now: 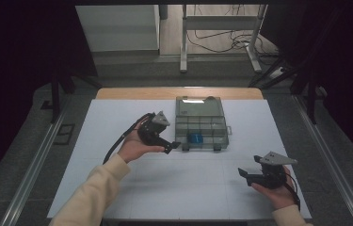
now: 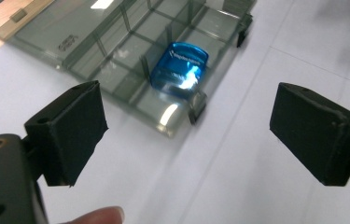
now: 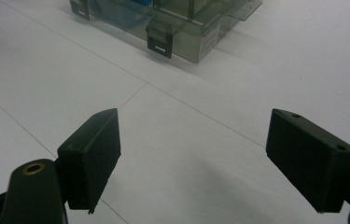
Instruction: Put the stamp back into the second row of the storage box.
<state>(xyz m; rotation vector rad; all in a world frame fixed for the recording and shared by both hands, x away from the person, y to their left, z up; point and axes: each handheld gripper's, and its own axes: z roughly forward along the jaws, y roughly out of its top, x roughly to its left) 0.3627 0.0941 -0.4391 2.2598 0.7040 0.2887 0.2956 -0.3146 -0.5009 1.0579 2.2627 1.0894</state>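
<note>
High view: white surface (image 1: 117, 188) carries a clear compartment box (image 1: 201, 123), lid folded back; blue case (image 1: 195, 138) already sits in a front compartment (placing looks done, lid closing seemingly left). Left hand-held gripper (image 1: 175, 147) is released and empty, just beside the box's front-left corner, the case just beyond it. Right hand-held gripper (image 1: 243, 174) is released too, well apart.

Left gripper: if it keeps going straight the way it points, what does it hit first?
Probably the near front wall of the clear compartment box, just ahead of the open left gripper; the blue object sits behind it. Depth is uncertain.
</note>
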